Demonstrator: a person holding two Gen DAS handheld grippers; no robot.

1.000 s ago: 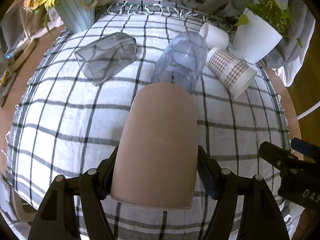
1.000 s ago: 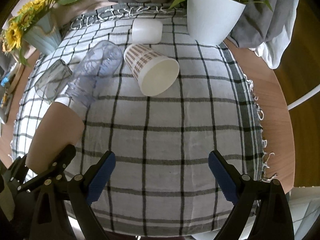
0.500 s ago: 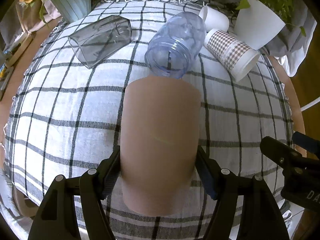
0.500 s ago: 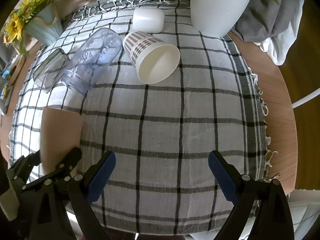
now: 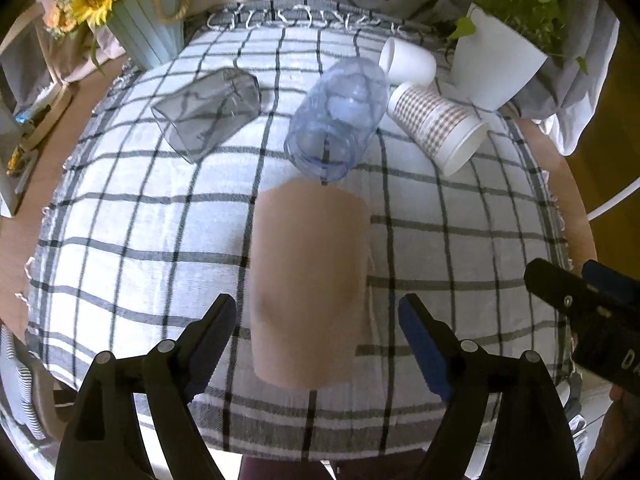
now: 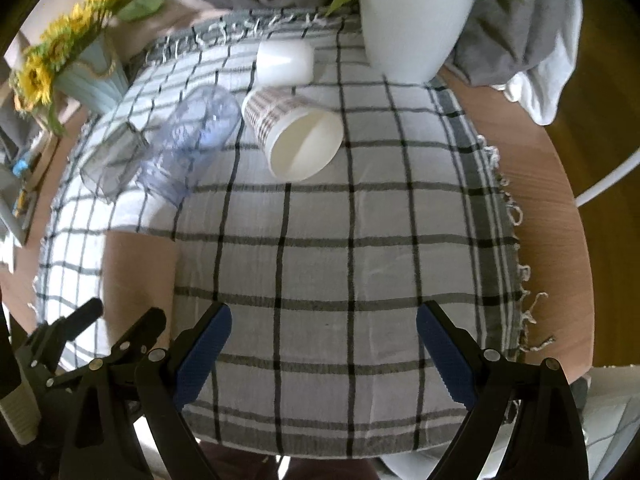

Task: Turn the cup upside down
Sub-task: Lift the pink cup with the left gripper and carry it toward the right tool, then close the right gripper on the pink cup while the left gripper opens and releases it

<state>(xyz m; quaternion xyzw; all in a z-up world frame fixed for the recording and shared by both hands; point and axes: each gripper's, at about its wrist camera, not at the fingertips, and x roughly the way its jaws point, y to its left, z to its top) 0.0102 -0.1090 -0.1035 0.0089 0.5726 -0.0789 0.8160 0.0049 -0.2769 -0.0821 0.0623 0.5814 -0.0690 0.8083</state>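
A tan cup (image 5: 308, 280) stands bottom up on the checked cloth (image 5: 140, 240), near its front edge. My left gripper (image 5: 320, 320) is open, one finger on each side of the cup with a gap to it. The cup also shows at the left of the right wrist view (image 6: 138, 276), beside the left gripper's fingers (image 6: 140, 332). My right gripper (image 6: 324, 340) is open and empty over the cloth (image 6: 340, 260), to the right of the cup.
Lying on their sides at the back: a smoky glass (image 5: 208, 112), a clear bluish cup (image 5: 340, 116), a checked paper cup (image 5: 440, 124) and a white cup (image 5: 408, 64). A white plant pot (image 5: 496, 68) stands back right, a sunflower vase (image 5: 148, 28) back left. The round wooden table's edge (image 6: 560, 200) is right.
The left gripper turned the tan cup bottom up, set it on the cloth, then opened and let go of it. The right gripper stayed open and almost still.
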